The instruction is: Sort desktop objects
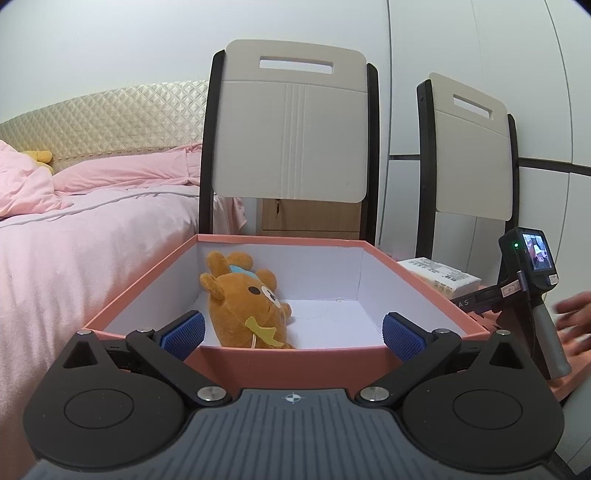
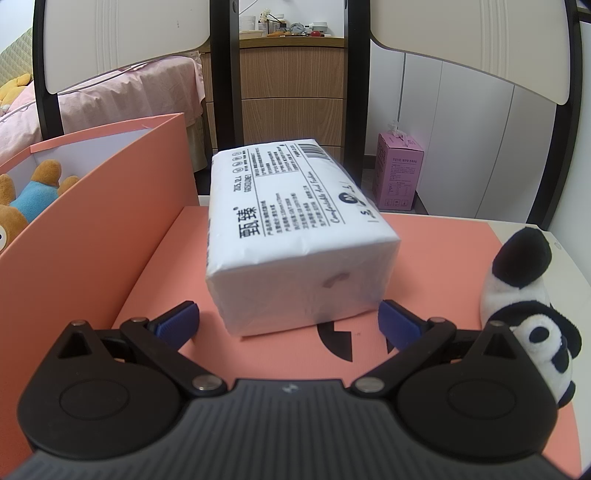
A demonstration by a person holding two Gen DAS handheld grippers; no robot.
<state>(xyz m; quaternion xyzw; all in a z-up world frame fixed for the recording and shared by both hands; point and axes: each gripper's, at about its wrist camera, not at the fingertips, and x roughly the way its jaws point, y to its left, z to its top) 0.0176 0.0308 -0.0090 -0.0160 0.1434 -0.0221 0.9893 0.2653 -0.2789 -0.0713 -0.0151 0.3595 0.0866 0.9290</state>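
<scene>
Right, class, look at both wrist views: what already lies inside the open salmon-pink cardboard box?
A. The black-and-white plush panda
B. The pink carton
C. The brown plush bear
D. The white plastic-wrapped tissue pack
C: the brown plush bear lies on the white floor of the open salmon-pink cardboard box, while the white plastic-wrapped tissue pack and the black-and-white plush panda sit outside it on the salmon-pink mat.

Brown bear (image 2: 22, 199) cropped by the left edge, box wall (image 2: 92, 206) hides its lower half. Hand (image 1: 576, 314) motion-blurred, cut at the right edge. Dresser-top clutter (image 2: 284, 26) too small to ID.
</scene>
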